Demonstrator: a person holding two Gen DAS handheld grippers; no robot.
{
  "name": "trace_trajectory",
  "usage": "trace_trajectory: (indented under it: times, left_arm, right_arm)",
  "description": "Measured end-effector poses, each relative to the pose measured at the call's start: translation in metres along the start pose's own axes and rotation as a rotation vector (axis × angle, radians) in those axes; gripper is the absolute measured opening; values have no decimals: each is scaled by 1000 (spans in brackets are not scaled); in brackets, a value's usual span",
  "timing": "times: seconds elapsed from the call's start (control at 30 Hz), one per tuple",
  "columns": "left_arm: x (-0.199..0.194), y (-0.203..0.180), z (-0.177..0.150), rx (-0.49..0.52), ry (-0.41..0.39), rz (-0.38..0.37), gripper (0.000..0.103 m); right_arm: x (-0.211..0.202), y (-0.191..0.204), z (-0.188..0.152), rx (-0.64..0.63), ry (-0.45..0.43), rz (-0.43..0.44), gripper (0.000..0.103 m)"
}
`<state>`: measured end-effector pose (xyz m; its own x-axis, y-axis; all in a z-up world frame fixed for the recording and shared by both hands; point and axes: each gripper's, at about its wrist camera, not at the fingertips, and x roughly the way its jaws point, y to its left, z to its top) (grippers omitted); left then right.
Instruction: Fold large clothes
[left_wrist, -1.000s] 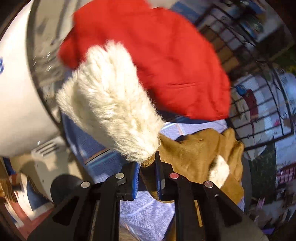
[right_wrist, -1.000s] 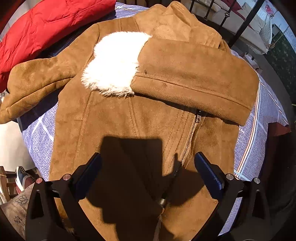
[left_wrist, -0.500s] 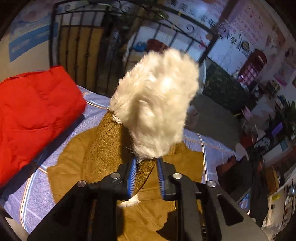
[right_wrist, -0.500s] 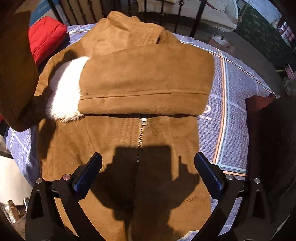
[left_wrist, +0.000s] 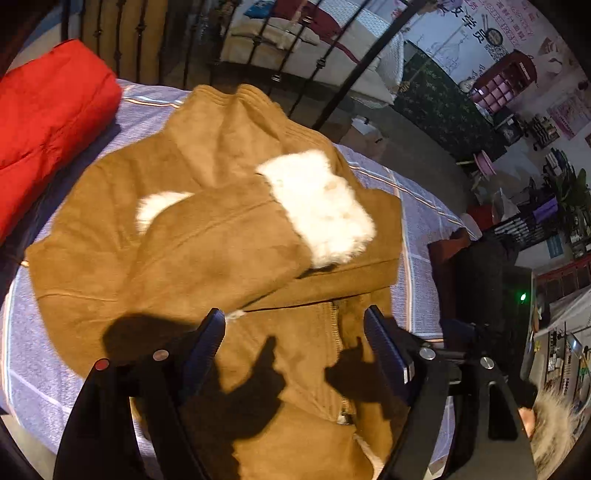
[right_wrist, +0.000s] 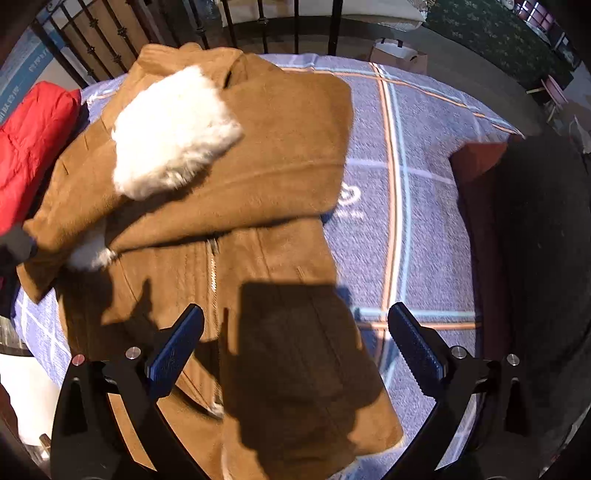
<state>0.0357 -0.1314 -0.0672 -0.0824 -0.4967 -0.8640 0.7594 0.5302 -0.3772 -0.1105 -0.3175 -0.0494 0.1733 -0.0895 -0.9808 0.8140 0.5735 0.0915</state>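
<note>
One brown suede coat (left_wrist: 192, 258) lies front up on a bed with a blue plaid bedcover (right_wrist: 402, 192). Its two sleeves are folded across the chest, each ending in a white fur cuff (left_wrist: 325, 206). Both grippers, left gripper (left_wrist: 295, 347) and right gripper (right_wrist: 295, 343), hover over the coat with jaws spread wide, holding nothing. One red padded jacket (left_wrist: 48, 122) lies beside it. Writing on the bedcover is too blurred to read. A black metal bed rail (right_wrist: 258, 26) stands behind.

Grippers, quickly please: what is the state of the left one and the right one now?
Left gripper: open, holding nothing, above the brown jacket.
Right gripper: open, holding nothing, above the same jacket.
</note>
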Motion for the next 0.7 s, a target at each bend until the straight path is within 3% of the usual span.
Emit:
trace_trajectory:
  times: [0.13,0.2,0.33,0.43,0.5,0.53,0.57,0.63,0.7]
  left_arm:
    - [-32,47,-9,-111,-27,76,76]
    - [-44,68,-20,-168,-35,106,76]
    - [-58,97,-40,-274,-28,141,76]
    - [-64,104,-49,-300,-32,164,76]
    - [-66,105,-48,-299,-35,176,76]
    - [-67,105,-48,-300,-36,177,76]
    - [-67,105,-47,-300,-36,176,76]
    - [-64,102,-44,-294,-36,178,76]
    - [-62,100,-42,-284,-39,182,76]
  right_arm:
    - [2,5,46,98,-35,216,98]
    - [18,7,71,184,-2,309,98]
    - [61,31,97,285,115,429,98]
    - [78,51,102,311,155,410,95]
    - [80,62,103,296,163,365,75]
    - [80,66,104,284,175,390,44]
    - [76,70,104,275,166,397,33]
    - [55,75,108,227,103,407,24]
    - [31,77,113,182,44,437,21]
